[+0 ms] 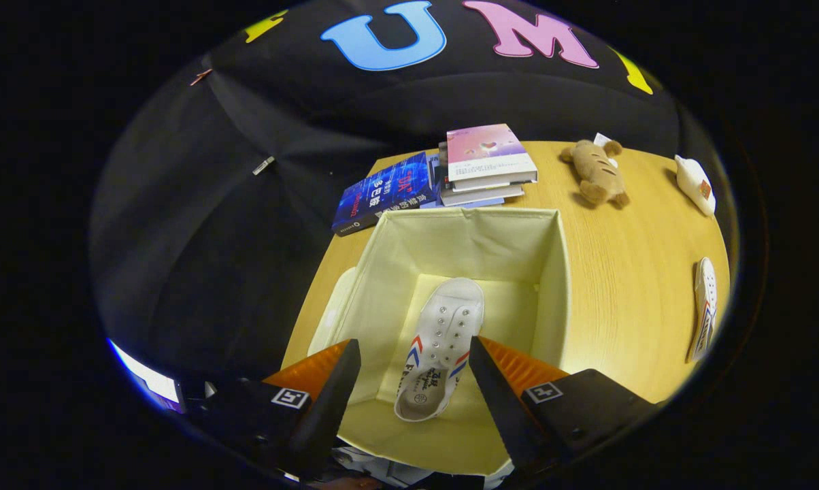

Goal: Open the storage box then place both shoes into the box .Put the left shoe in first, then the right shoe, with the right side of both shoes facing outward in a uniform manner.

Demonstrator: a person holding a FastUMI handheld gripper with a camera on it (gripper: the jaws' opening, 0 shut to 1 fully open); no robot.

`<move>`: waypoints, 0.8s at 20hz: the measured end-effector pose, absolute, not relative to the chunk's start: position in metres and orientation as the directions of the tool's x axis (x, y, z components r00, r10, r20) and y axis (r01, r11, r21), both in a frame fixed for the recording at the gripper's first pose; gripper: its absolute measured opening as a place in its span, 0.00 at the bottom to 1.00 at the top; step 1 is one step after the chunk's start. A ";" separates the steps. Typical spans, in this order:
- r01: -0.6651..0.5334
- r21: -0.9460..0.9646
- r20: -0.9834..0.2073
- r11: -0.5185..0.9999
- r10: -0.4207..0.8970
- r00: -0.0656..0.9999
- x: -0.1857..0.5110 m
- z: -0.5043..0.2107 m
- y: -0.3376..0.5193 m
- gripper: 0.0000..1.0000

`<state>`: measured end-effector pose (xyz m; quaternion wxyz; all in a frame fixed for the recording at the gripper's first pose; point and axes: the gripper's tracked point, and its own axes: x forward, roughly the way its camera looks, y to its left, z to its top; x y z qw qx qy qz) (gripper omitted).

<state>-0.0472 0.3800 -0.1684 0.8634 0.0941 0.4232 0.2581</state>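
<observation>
Beyond the storage box [464, 235], at its far left corner, lies a blue book [384, 192], then a stack of books [488, 165]. The box stands open on the wooden table [627, 286]; one white shoe [440, 347] lies on its floor (sole down). The gripper [415, 371] hangs above it, fingers spread wide, holding nothing. Right of the box lie a plush toy [598, 173] and the other shoe [704, 316].

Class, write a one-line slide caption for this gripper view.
Open gripper above cream fabric storage box holding one white canvas shoe; second white shoe lies on the wooden table.
</observation>
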 end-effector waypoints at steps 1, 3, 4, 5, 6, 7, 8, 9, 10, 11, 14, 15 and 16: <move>-0.376 0.376 -0.671 0.847 0.528 0.520 -0.048 -0.161 0.372 0.99; -0.397 0.355 -0.647 0.846 0.529 0.549 -0.046 -0.148 0.350 0.99; -0.403 0.338 -0.637 0.850 0.522 0.567 -0.044 -0.142 0.335 0.99; -0.408 0.317 -0.630 0.857 0.511 0.584 -0.042 -0.139 0.318 0.99; -0.410 0.291 -0.626 0.864 0.496 0.601 -0.039 -0.137 0.300 0.99; -0.409 0.260 -0.626 0.875 0.475 0.618 -0.036 -0.136 0.280 0.99; -0.405 0.230 -0.627 0.885 0.453 0.634 -0.032 -0.138 0.258 0.99; -0.399 0.204 -0.627 0.894 0.432 0.648 -0.030 -0.138 0.237 0.99; -0.390 0.183 -0.628 0.902 0.413 0.660 -0.027 -0.139 0.216 0.99; -0.377 0.168 -0.631 0.911 0.394 0.668 -0.025 -0.141 0.195 0.99; -0.331 0.128 -0.643 0.935 0.332 0.690 -0.016 -0.152 0.131 0.99; -0.314 0.109 -0.649 0.943 0.307 0.696 -0.014 -0.156 0.107 0.99; -0.298 0.091 -0.655 0.950 0.282 0.701 -0.012 -0.163 0.084 0.99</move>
